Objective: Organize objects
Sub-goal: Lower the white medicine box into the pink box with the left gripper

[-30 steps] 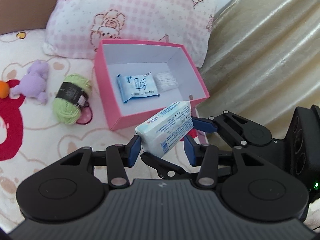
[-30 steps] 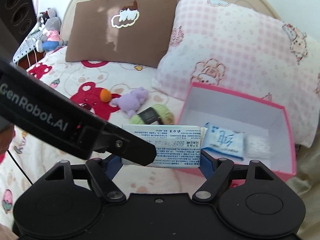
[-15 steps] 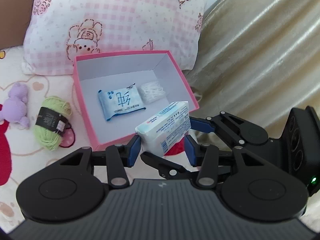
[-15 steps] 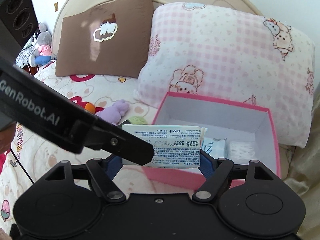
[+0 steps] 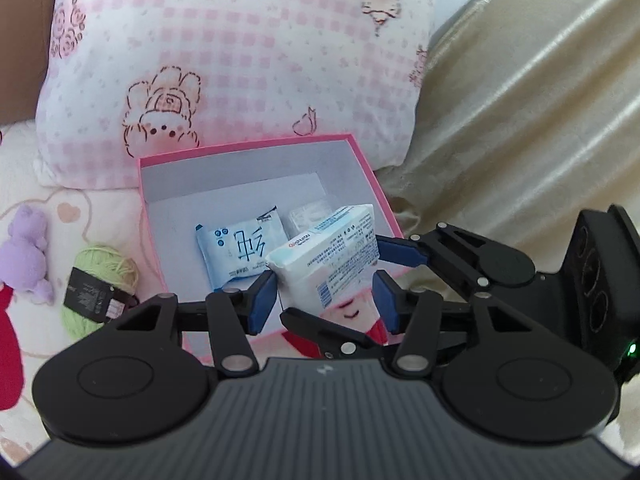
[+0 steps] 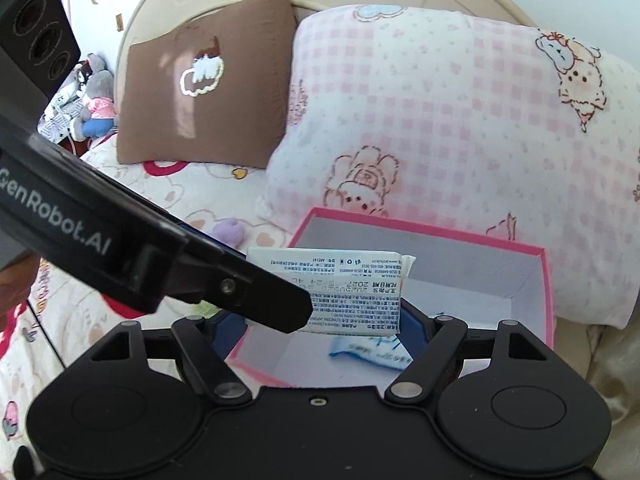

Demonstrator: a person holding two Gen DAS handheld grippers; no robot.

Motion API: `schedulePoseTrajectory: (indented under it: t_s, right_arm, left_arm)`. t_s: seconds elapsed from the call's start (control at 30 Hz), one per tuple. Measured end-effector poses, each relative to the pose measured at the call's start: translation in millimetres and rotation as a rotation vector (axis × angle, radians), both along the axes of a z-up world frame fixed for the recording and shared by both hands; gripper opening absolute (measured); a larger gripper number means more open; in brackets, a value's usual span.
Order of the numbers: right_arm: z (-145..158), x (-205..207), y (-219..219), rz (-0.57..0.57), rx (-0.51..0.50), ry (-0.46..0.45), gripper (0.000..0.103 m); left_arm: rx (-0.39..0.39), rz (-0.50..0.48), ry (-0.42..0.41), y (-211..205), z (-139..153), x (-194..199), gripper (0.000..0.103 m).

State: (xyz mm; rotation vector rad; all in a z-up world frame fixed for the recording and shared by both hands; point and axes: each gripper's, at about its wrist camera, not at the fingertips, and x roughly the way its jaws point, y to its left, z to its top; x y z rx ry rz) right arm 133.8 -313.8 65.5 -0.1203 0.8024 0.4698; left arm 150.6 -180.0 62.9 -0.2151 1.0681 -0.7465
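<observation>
Left wrist view: tissue pack [image 5: 324,258] hangs over the pink box [image 5: 150,216], clamped endwise by the right gripper [image 6: 324,320]; left gripper [image 5: 324,304] jaws are opening around it (best cleared before lowering).

A bedroom — bed [image 6: 192,200], pillows [image 6: 460,120], plush toys [image 6: 94,108].

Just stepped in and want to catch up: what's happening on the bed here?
A person with a gripper in each hand is holding a white tissue pack over an open pink box on the bed. The right gripper grips the pack by its ends. The left gripper has the pack between its jaws, which are opening. A blue wipes packet already lies in the box; green yarn and a purple plush wait beside it.
</observation>
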Motion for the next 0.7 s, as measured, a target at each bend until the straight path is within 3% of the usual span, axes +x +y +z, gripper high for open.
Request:
schedulePoseTrajectory:
  t_s: [0.23, 0.7]
  right_arm:
    - [-28, 39, -18, -0.029, -0.014, 0.071, 0.082]
    - [-95, 90, -30, 0.019, -0.098, 0.191, 0.082]
  left_arm:
    - [-0.037, -0.006, 0.038, -20, -36, 37, 0.050]
    - [0.036, 0.040, 0.132, -59, -103, 82, 0.050]
